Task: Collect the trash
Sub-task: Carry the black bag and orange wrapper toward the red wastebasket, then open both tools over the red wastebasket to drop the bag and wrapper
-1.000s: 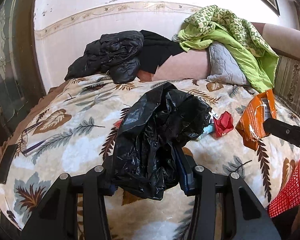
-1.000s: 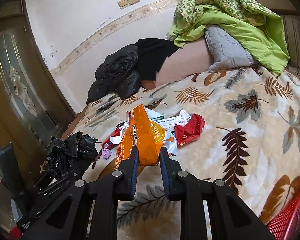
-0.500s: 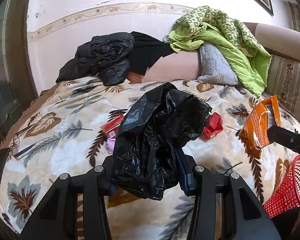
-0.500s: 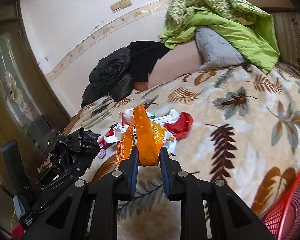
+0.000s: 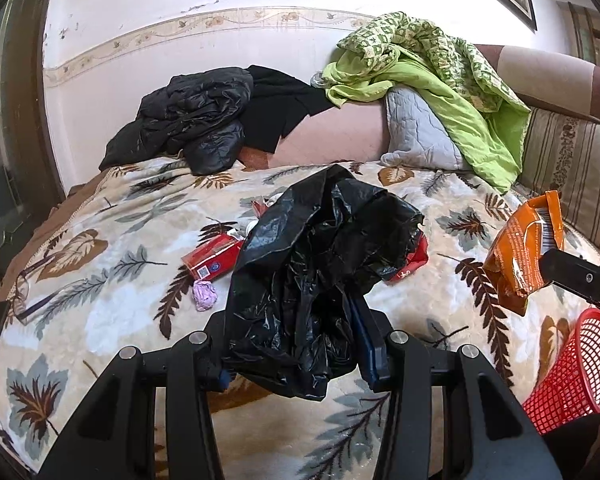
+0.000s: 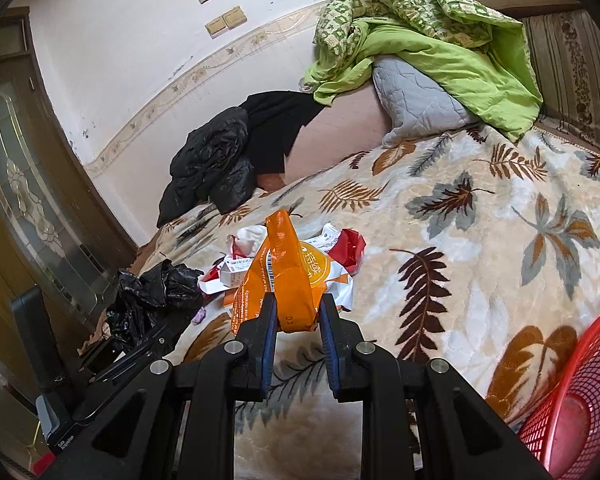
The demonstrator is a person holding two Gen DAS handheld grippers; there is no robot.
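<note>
since a second ago the orange snack bag (image 6: 288, 280) has been carried away from the litter pile toward the right side of the bed, and in the left view more of the red box (image 5: 214, 258) and a small purple wad (image 5: 205, 295) now show beside the black bag. right gripper (image 6: 296, 322) is clamped on the orange snack bag, which stands up between its blue pads, lifted off the leaf-print blanket (image 6: 480, 240). left gripper (image 5: 296, 344) is clamped on a crumpled black trash bag (image 5: 316, 264), bunched up and held above the blanket. behind the snack bag lie a red wrapper (image 6: 352, 246) and white cartons (image 6: 236, 268) in a loose pile on the blanket. a red mesh basket (image 6: 580, 392) sits at the lower right, near the bed's edge.
</note>
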